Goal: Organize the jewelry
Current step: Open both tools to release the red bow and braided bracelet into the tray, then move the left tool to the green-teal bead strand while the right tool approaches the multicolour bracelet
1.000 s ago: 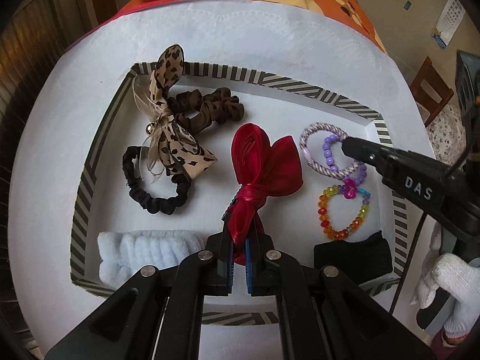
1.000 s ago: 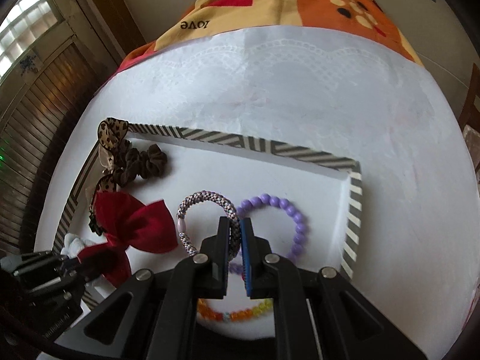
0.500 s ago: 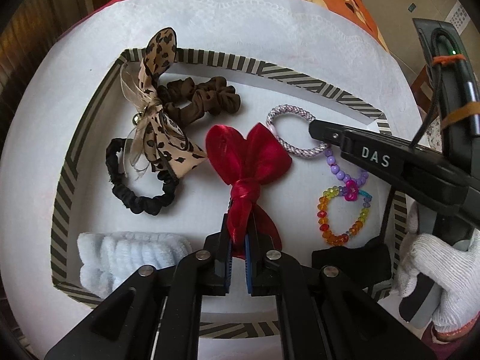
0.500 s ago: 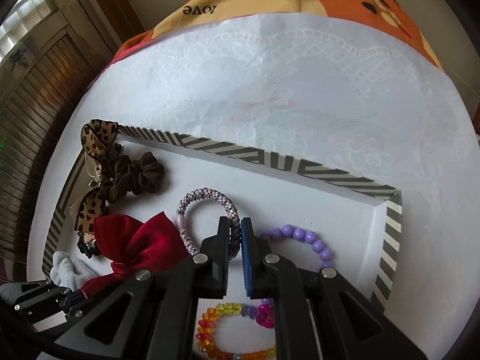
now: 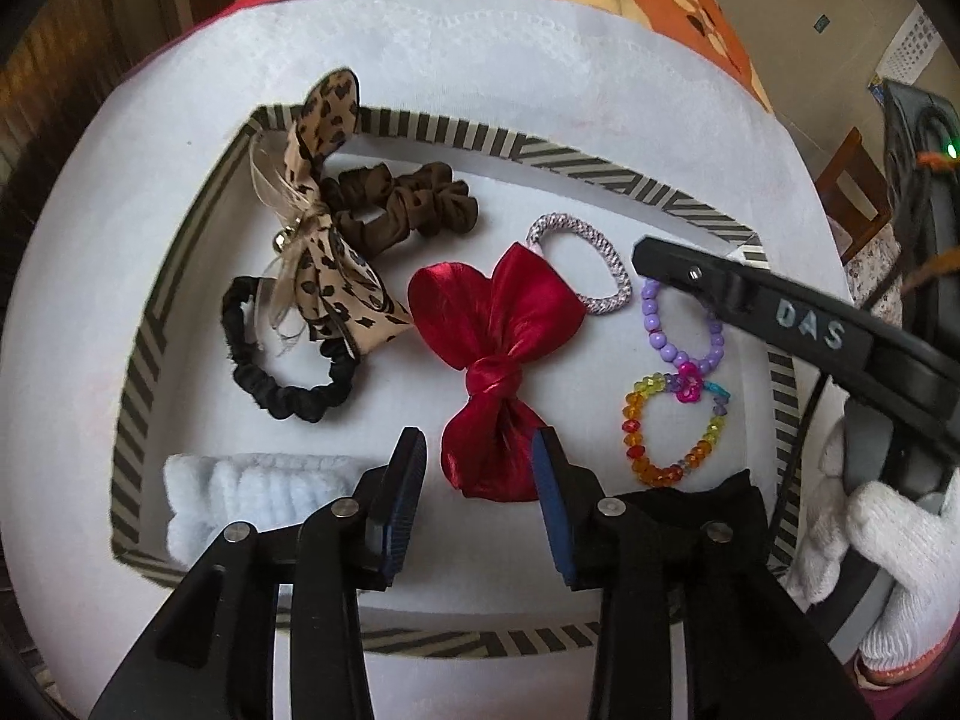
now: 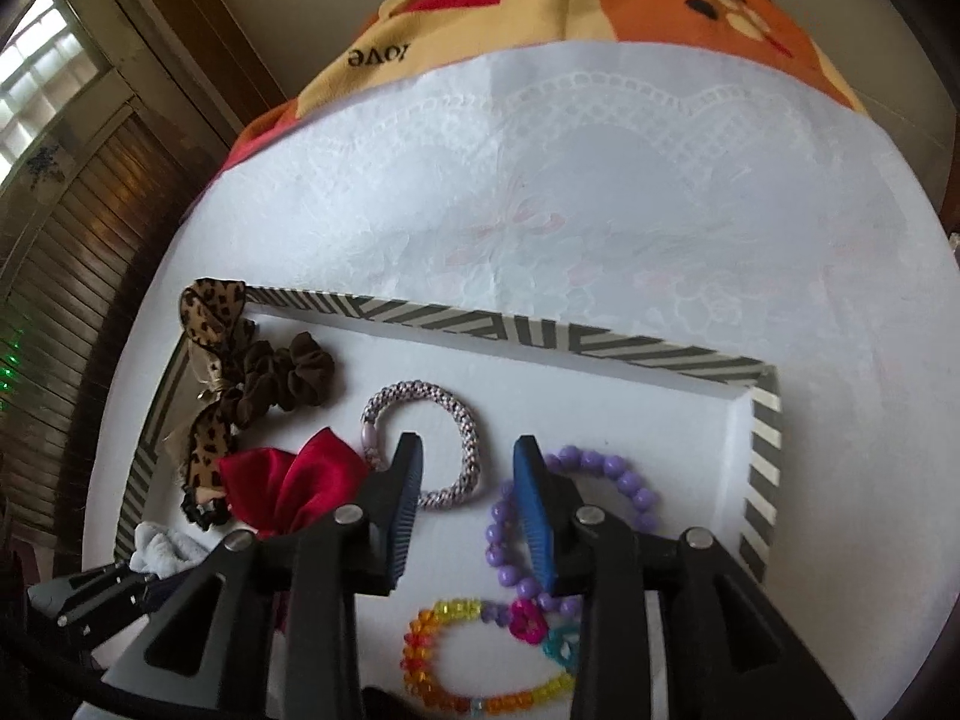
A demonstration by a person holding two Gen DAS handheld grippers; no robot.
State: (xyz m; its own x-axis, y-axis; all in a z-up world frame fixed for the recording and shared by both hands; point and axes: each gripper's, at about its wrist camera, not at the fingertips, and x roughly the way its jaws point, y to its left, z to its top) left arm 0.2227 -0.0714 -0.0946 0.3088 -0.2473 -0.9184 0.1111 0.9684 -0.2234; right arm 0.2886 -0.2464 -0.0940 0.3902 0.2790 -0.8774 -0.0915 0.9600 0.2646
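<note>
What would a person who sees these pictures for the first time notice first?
The red bow shines in the middle of the striped tray, just ahead of the open left gripper. At its left lies a leopard bow across a black scrunchie; at its right a rainbow bracelet lies below purple beads. The right gripper hangs open over a braided ring.

Around the red bow (image 5: 498, 336), bare floor of the striped tray (image 5: 540, 156) is lying open just beyond it toward the far rim, while the leopard bow (image 5: 327, 240) is crowding its left, the braided band (image 5: 591, 258), probably touching, and bead bracelets (image 5: 681, 330) are blocking its right.
</note>
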